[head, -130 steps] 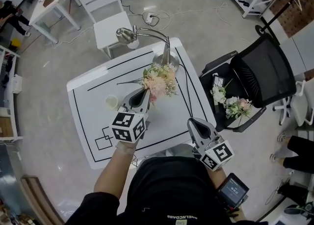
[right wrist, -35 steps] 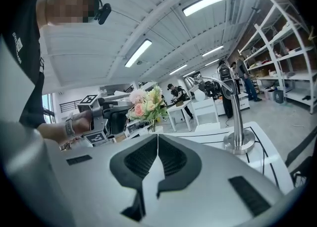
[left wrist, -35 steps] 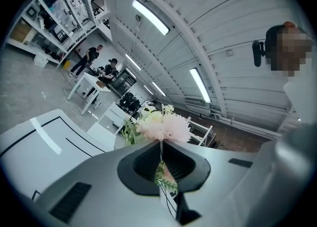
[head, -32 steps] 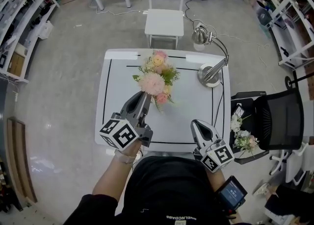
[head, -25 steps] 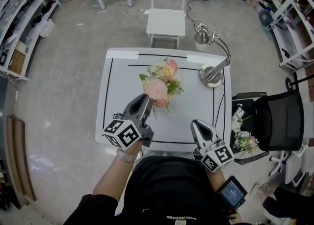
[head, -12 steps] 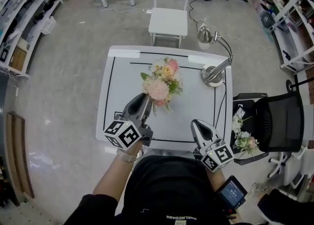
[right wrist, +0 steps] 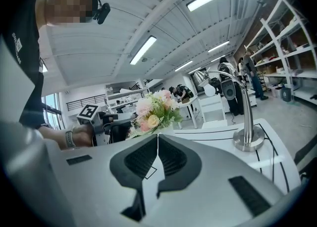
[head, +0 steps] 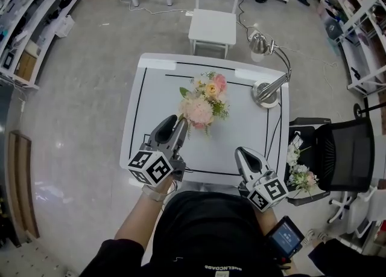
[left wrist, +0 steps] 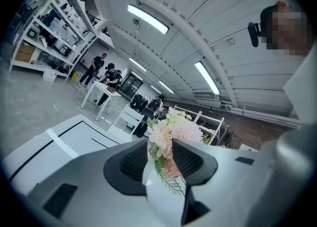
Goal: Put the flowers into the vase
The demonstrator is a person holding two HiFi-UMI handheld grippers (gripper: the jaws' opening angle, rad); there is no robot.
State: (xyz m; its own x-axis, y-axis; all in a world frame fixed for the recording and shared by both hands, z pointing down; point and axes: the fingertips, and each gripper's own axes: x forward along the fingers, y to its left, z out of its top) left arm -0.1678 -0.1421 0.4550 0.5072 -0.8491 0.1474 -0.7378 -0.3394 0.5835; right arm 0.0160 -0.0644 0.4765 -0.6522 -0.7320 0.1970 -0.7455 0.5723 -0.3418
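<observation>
Bouquet (head: pixel 203 102) upright mid-desk (head: pixel 151 113), vase hidden beneath, placement apparently done; left gripper (head: pixel 180 125) jaws just opening, clear of the stems; right gripper (head: pixel 242 152) jaws closed, empty.

Room's a big workshop kind of space with a shiny grey floor (head: pixel 72 149). Going off the white table (head: pixel 158 113) with the black outline on it: a white chair (head: pixel 212 25) sits just past its far edge, a silver desk lamp (head: pixel 265 92) stands on its far right corner, and a black office chair (head: pixel 341 155) is just off its right side. White shelving racks (head: pixel 30 22) run well off to its far left. Long strip lights (left wrist: pixel 147 18) overhead.
</observation>
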